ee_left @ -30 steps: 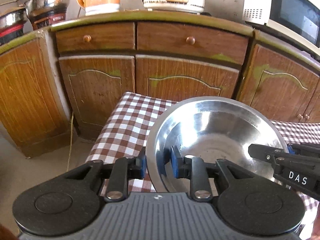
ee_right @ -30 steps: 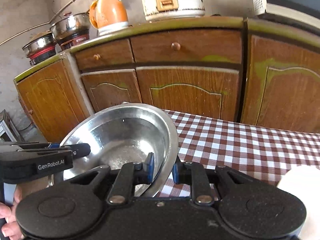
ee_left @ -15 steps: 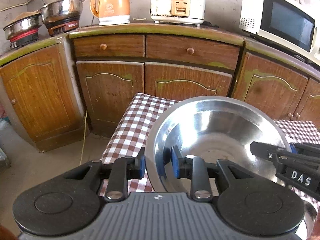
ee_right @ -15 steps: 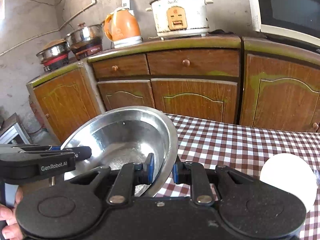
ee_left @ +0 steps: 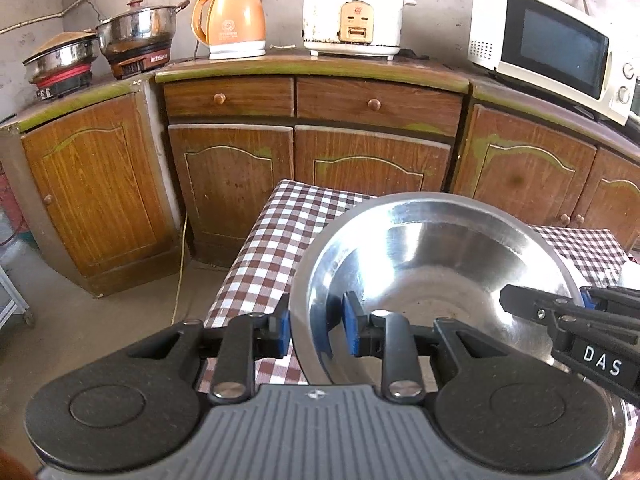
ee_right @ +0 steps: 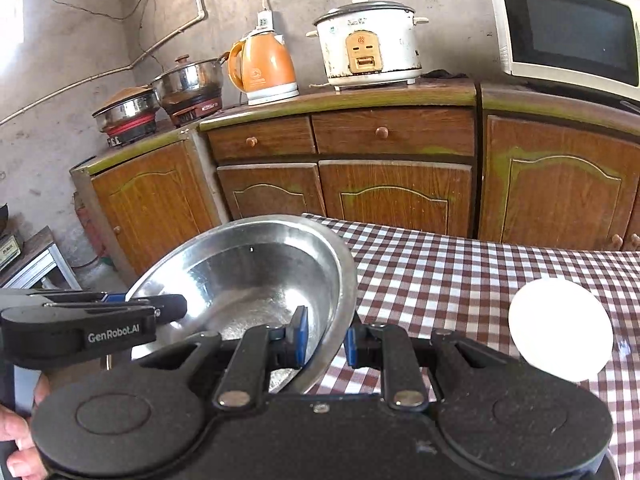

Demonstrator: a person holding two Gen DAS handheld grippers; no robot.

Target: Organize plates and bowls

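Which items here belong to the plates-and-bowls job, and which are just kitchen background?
In the job: steel bowl, left gripper and right gripper clamped on its rim, white plate.
Background: kettle, rice cooker, microwave, pots.

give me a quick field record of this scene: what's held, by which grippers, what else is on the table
held item: steel bowl
left gripper: shut on the bowl's left rim
right gripper: shut on the bowl's right rim
bowl position: above the checked tablecloth
also on table: white plate, to the right of the bowl
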